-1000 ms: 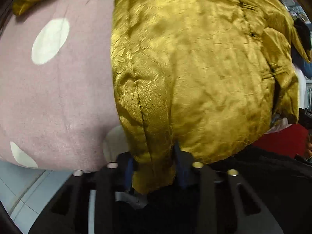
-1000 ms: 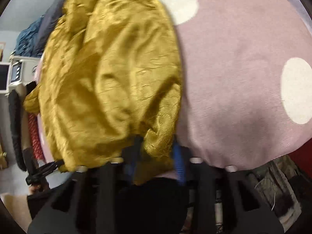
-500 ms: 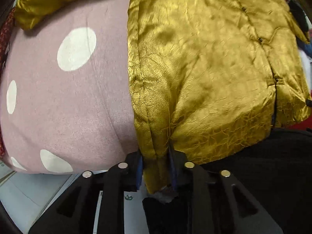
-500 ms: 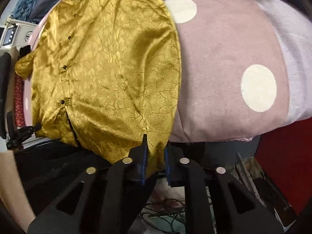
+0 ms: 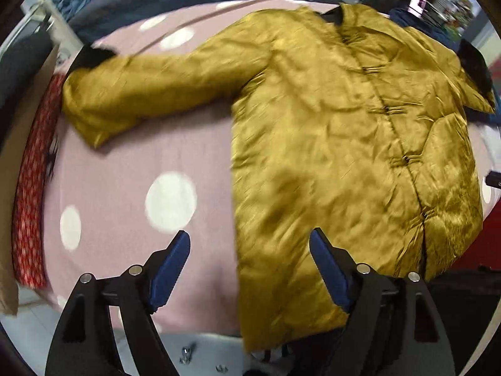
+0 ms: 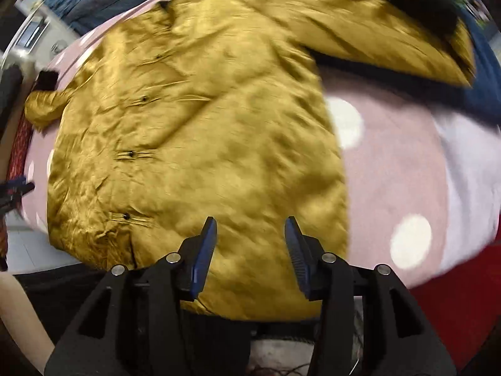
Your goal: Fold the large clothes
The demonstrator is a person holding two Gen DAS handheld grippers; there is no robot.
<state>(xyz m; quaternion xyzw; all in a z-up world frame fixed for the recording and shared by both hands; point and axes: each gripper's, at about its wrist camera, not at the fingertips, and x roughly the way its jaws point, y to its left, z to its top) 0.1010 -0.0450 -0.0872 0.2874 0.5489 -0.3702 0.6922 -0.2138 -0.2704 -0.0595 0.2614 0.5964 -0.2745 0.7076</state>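
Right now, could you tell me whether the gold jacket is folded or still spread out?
Spread out. The gold jacket lies flat, front up, on the pink dotted cover, both sleeves stretched sideways and no fold made yet.

Both cameras look almost straight down from above the near edge of the bed [image 5: 119, 163]. Both views show the same gold jacket [image 5: 328, 144], one from each side.

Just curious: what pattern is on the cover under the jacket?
Pink cover with white polka dots; clearest in the left wrist view.

Pink dotted bed [image 5: 131, 169], seemingly flat gold jacket [image 5: 328, 144]
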